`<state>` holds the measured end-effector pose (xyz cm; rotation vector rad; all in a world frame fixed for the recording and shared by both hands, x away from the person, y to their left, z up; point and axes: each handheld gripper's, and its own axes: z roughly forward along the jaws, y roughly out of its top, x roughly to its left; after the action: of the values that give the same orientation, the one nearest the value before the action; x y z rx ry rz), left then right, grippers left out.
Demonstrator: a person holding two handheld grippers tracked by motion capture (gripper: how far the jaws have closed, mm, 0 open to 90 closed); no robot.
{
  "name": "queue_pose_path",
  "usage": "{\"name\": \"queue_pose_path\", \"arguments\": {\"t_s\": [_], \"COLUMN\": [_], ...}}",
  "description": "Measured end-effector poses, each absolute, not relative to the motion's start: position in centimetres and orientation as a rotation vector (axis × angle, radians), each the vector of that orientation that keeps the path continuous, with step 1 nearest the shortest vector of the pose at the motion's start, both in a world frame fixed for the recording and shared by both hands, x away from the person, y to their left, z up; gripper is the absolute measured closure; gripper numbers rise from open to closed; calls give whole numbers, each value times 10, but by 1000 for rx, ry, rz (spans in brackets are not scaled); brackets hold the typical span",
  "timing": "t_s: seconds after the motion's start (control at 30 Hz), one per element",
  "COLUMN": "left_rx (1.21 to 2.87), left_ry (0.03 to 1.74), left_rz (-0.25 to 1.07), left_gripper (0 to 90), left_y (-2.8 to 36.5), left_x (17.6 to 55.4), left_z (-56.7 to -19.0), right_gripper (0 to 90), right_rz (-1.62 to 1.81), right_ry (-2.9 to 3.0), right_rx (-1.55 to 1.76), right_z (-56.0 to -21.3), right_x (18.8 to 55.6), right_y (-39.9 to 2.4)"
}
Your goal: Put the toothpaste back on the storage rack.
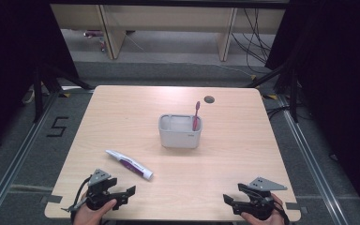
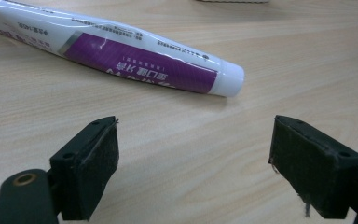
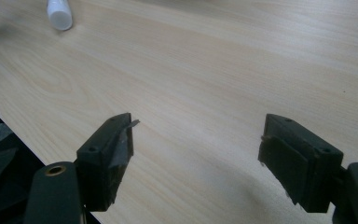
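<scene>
Toothpaste tube [image 2: 116, 58], purple label, small unreadable print, left claw [image 2: 193, 161] spread nearby

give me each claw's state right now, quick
Left claw: open, holding nothing, tube just ahead of it.
Right claw: open, holding nothing, over bare table.

Not much readable tbh. The toothpaste tube [image 2: 121, 58] has a purple label w/ big white characters, look Chinese, upside down in the left gripper view, can't make out the words. Also rows of tiny dark print on the white part of the tube, way too small to read. On the floor [image 1: 37, 154] left of the table there's a black "5" [image 1: 57, 126] marked. The grey holder [image 1: 180, 131] has a tiny mark on its front, unreadable.
</scene>
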<state>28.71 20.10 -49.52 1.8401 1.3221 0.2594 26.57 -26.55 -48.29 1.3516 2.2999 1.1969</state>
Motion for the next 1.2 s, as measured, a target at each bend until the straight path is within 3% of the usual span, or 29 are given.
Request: {"name": "queue_pose_path", "arguments": {"t_s": [0.8,1.2], "left_rx": [1833,1804], "left_ry": [1563,1667], "left_rz": [166,196], "left_gripper": [151,151], "left_y": [193,191], "left_x": [346,368], "left_z": [-473,-479], "right_gripper": [265,265], "right_rz": [1229,1222], "right_ry": [2314,2319], "right_rx": [1304,1314], "right_z": [-484,-483], "right_x": [266,264], "right_y": [-265,-264]}}
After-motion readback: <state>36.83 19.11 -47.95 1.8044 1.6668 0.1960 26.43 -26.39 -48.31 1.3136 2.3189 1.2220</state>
